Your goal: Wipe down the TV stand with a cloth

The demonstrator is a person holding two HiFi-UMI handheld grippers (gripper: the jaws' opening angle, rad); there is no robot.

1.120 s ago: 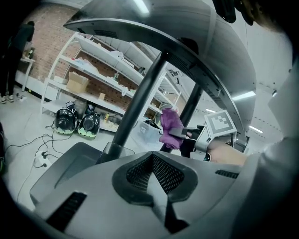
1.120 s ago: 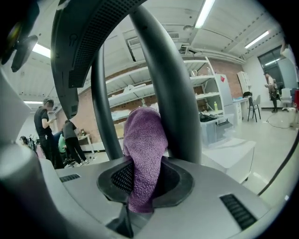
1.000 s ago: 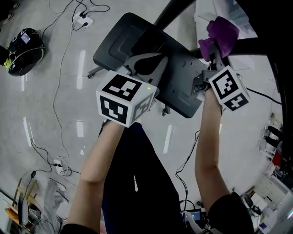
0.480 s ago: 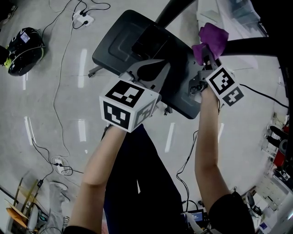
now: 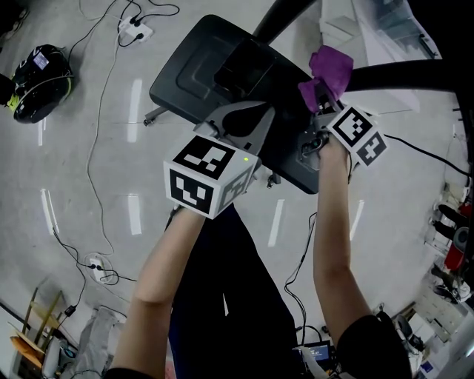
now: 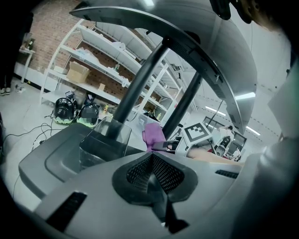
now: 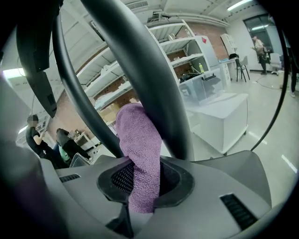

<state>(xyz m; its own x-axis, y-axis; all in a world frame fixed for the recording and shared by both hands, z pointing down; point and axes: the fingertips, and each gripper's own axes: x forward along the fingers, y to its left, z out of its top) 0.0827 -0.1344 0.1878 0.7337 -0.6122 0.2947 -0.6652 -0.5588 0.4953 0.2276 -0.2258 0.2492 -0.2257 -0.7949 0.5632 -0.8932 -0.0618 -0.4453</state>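
Cloth: purple cloth (image 5: 326, 74) clamped in my right gripper; its free end stands up past the jaw tips, over the far right corner of the stand's base; in the right gripper view the cloth (image 7: 140, 154) lies against a dark post (image 7: 140, 70) of the stand; real contact I cannot confirm.
Right gripper: my right gripper (image 5: 320, 109) is clenched on the cloth; the fabric fills the gap between the two mesh pads (image 7: 120, 179); marker cube faces up towards my head.
TV stand: dark grey base plate (image 5: 200, 70) with a raised inner panel; a black post (image 5: 278, 18) rises from its far side; a second dark bar (image 5: 404, 72) runs off to the right, just beside the cloth.
Left gripper: my left gripper (image 5: 243, 117) hangs over the near edge of the base; its jaws are pressed together on nothing, the pads meeting in one seam (image 6: 152, 173); from its own view the cloth (image 6: 153, 136) shows beyond the base, between the two posts.
Arms: both forearms bare, reaching forward; the left (image 5: 167, 252) well apart from the right (image 5: 329, 237).
Floor: pale, glossy; thin cables (image 5: 92, 148) trail across it; a white power strip (image 5: 133, 31) lies at the far left; a black and yellow object (image 5: 41, 70) sits beside it.
Background: white shelving (image 6: 93, 60) with boxes against a brick wall.
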